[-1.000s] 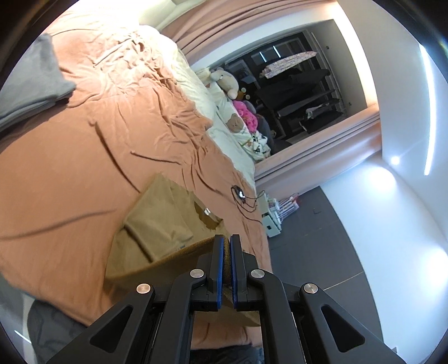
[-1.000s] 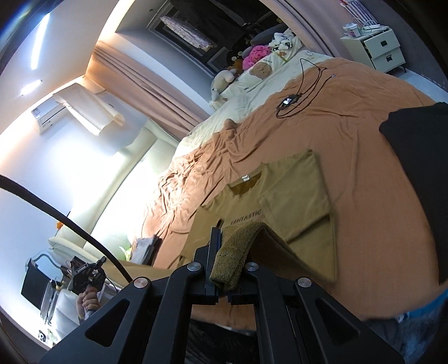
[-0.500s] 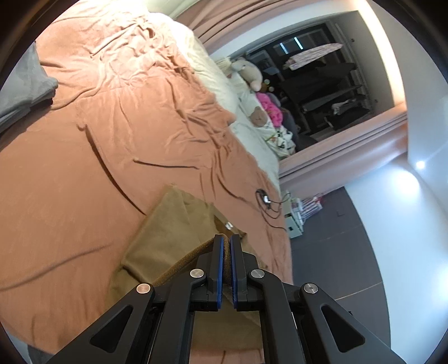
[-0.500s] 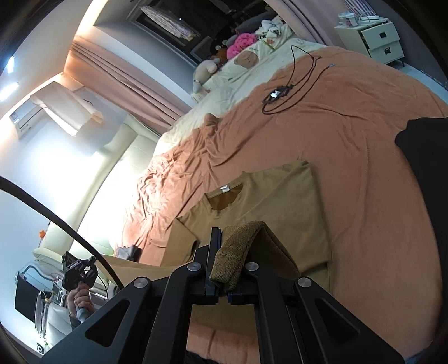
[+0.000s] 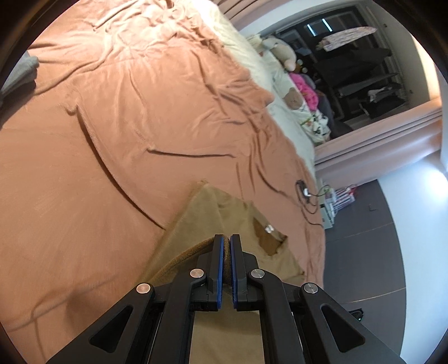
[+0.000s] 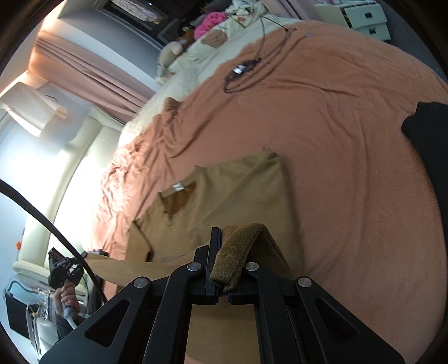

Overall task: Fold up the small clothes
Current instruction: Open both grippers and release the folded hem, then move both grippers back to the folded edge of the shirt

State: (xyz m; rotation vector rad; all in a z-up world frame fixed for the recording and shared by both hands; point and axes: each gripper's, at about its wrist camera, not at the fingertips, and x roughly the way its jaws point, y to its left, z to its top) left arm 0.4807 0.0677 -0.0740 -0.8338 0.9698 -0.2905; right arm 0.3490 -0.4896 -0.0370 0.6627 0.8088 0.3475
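Note:
A small tan T-shirt (image 5: 212, 212) (image 6: 238, 190) lies on the orange-brown bed cover (image 5: 112, 126) (image 6: 350, 168), neck opening and label facing up, sides folded in. My left gripper (image 5: 226, 240) is shut on the shirt's ribbed bottom hem, lifted above the shirt's body. My right gripper (image 6: 224, 238) is shut on the other end of that hem, a thick ribbed fold bulging out over its fingers. The hem edge stretches between both grippers. The other hand-held gripper (image 6: 63, 268) shows at the left of the right wrist view.
A black cable with a small device (image 6: 243, 70) (image 5: 305, 193) lies beyond the shirt. A dark garment (image 6: 428, 134) sits at the right bed edge, a grey one (image 5: 19, 72) at far left. Plush toys (image 5: 288, 56) line the pillows. A white nightstand (image 6: 364, 16) stands by the bed.
Both grippers have carried the hem forward over the shirt toward its collar and lower. The chest print and the folded sleeve panel are now covered or out of sight.

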